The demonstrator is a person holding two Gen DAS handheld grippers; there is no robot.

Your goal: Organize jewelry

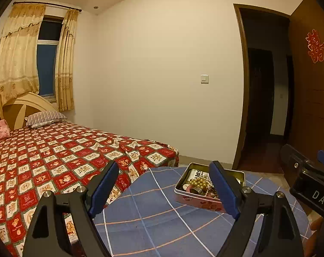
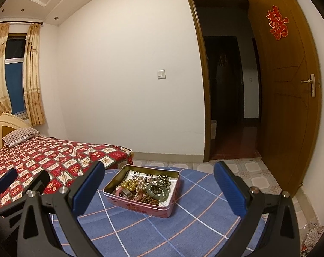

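Both the left gripper [image 1: 164, 188] and right gripper [image 2: 159, 190] stand spread and empty short of the open tin [image 2: 172, 201], whose tangled bead strands [image 2: 140, 189] look light, slippery and snag-prone, best pinched at one loose loop.

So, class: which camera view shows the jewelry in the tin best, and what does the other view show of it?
The right wrist view: the whole open tin lies unblocked, its jewelry fully visible between the open fingers. In the left wrist view, one blue finger covers the tin's right part, so only some beads show.
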